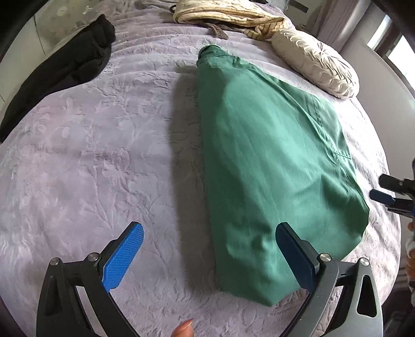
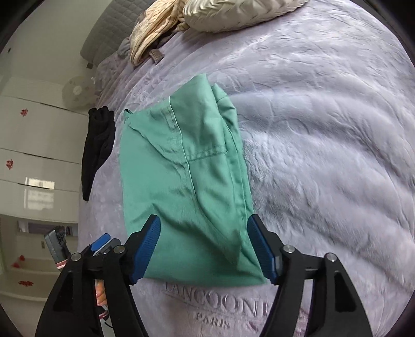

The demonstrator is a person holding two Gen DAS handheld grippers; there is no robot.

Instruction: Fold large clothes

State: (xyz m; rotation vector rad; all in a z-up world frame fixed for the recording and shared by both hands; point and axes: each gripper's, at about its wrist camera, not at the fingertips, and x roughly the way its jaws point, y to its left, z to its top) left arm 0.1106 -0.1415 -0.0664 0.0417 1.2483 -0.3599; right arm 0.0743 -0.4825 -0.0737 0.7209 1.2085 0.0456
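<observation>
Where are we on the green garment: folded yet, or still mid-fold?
Done: the green garment lies on the lilac bedspread doubled lengthwise into a long narrow shape. In hand: nothing; the left gripper and right gripper are both open above it, pads off the cloth. Left: probably folding it across its length, then the black garment near the bed's edge.

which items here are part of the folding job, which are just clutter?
Job:
- green garment, folded on the bed cover
- left gripper, open
- right gripper, open above the garment

Clutter:
- black garment
- cream pillow
- striped cream fabric
</observation>
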